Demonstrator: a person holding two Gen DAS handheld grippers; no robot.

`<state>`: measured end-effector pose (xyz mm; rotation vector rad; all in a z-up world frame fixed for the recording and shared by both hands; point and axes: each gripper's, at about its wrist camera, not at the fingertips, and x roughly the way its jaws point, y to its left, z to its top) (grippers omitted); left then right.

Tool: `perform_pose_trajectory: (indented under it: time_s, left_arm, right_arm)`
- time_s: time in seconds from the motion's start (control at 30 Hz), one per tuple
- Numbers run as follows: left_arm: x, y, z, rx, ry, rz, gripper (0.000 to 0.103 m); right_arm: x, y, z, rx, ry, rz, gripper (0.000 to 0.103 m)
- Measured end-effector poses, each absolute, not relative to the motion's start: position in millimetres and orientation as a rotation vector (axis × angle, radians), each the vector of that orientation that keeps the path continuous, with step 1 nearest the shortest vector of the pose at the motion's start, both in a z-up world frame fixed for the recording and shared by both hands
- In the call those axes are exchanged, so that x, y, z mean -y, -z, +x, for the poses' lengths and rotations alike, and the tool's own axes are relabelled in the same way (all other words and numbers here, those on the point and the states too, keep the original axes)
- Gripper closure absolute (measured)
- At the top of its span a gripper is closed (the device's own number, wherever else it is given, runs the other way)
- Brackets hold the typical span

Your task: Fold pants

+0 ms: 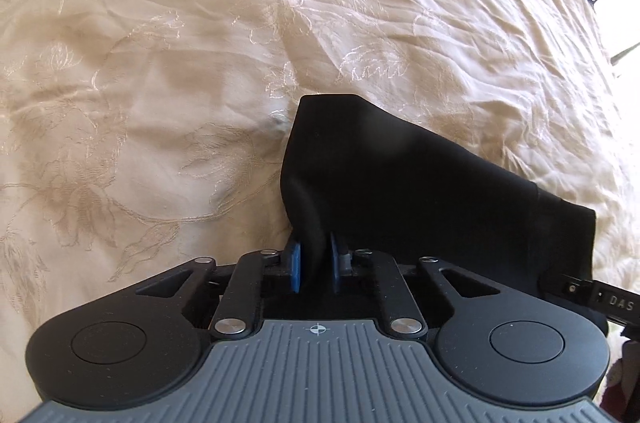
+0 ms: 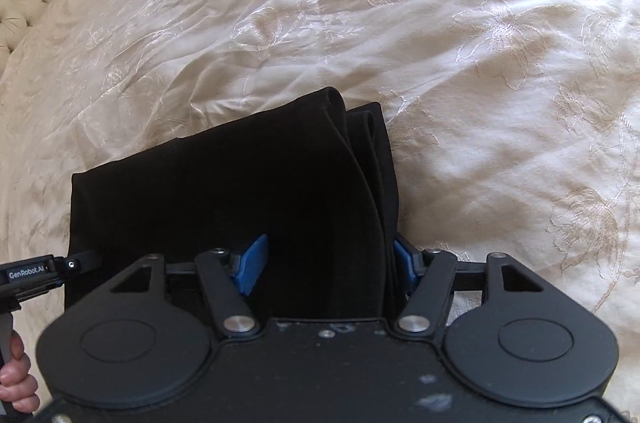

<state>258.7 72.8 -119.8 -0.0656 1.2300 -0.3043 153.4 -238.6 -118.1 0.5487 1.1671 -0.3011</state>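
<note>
Across a cream embroidered bedspread that fills both wrist views, we work on a pair of black pants, already doubled into a thick stack of layers near the bed's front edge. At the far left of the right wrist view a tufted headboard shows.

Our left gripper has its blue pads pinched nearly together on a gathered ridge of the pants' fabric, which rises up between them. Our right gripper stands wide, its blue pads straddling the stacked fold edges; whether they press on the cloth we cannot tell, as the right pad sits just beside the outermost layer. The hand holding the left tool's handle appears in the lower corner of the right wrist view.

We judge the risks plain: with one side clamped and the other loose, a lift could peel only the top layers, letting the stack slide apart and undoing the fold. The slick bedspread could also bunch under a dragged edge.
</note>
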Motion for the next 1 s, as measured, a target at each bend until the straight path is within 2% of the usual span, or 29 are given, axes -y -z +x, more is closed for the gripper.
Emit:
perform_pose_trajectory:
  time_s: [0.17, 0.3, 0.57, 0.9, 1.0]
  left_arm:
    - [-78, 102, 251, -1.152, 0.293, -0.004, 0.093]
    - [-115, 95, 259, -1.149, 0.262, -0.029, 0.093]
    - [-251, 86, 289, -1.139, 0.146, -0.015, 0.093]
    - [-416, 85, 328, -1.137, -0.037, -0.057, 0.092]
    - [-451, 95, 340, -1.189, -0.046, -0.128, 0.086]
  right_arm:
    - [226, 112, 156, -1.175, 0.303, 0.561, 0.049]
    - [194, 110, 164, -1.19, 0.269, 0.564, 0.053]
    - [52, 115, 217, -1.243, 0.108, 0.504, 0.053]
    - [-122, 126, 327, -1.256, -0.119, 0.401, 0.053]
    - [-161, 129, 351, -1.255, -0.153, 0.341, 0.05]
